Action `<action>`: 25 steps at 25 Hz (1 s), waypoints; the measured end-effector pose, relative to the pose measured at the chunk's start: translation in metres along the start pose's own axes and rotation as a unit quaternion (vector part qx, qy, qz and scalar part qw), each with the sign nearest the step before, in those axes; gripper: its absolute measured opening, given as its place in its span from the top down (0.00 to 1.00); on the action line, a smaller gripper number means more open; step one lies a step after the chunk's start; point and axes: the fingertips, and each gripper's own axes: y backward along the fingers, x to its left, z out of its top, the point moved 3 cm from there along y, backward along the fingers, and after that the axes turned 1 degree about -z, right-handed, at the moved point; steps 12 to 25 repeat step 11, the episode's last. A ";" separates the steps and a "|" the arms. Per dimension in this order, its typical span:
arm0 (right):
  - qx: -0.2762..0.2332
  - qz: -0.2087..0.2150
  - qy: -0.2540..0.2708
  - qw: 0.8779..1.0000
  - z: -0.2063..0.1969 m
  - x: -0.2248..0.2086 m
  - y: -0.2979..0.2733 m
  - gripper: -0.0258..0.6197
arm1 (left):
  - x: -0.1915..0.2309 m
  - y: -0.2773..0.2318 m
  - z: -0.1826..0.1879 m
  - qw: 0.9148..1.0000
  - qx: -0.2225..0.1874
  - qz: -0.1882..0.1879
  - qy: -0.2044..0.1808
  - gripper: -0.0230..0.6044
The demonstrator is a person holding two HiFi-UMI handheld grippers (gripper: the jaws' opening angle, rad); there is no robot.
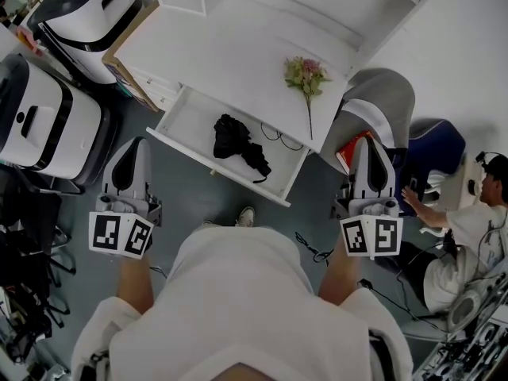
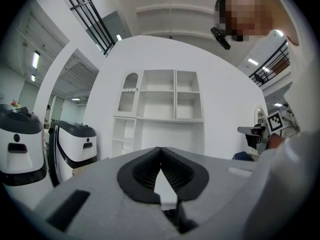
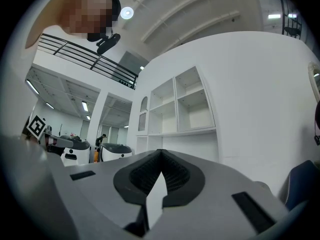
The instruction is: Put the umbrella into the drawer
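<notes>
A folded black umbrella (image 1: 236,145) lies inside the open white drawer (image 1: 190,117), which is pulled out of the white desk (image 1: 230,50) toward me. My left gripper (image 1: 132,146) hangs to the left of the drawer's front, apart from it, jaws shut and empty. My right gripper (image 1: 371,144) hangs to the right of the drawer, also shut with nothing in it. In the left gripper view the left gripper (image 2: 160,151) has its pads meeting at the tip. In the right gripper view the right gripper (image 3: 160,154) looks the same. Both point level at a white shelf unit (image 2: 160,109).
A bunch of flowers (image 1: 305,76) lies on the desk top. Two white machines (image 1: 44,117) (image 1: 87,14) stand at the left. A grey chair (image 1: 382,101) and a seated person (image 1: 476,221) are at the right. Cables (image 1: 313,248) lie on the floor near my shoe (image 1: 246,215).
</notes>
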 end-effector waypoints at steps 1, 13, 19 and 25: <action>0.000 0.003 0.001 1.000 -0.001 0.000 -0.001 0.96 | 0.000 0.001 -0.001 1.000 0.000 0.003 0.000 0.94; 0.000 0.028 0.000 1.000 -0.013 -0.001 -0.017 0.96 | -0.003 -0.001 -0.008 1.000 0.001 0.019 -0.002 0.94; 0.000 0.028 0.000 1.000 -0.013 -0.001 -0.017 0.96 | -0.003 -0.001 -0.008 1.000 0.001 0.019 -0.002 0.94; 0.000 0.028 0.000 1.000 -0.013 -0.001 -0.017 0.96 | -0.003 -0.001 -0.008 1.000 0.001 0.019 -0.002 0.94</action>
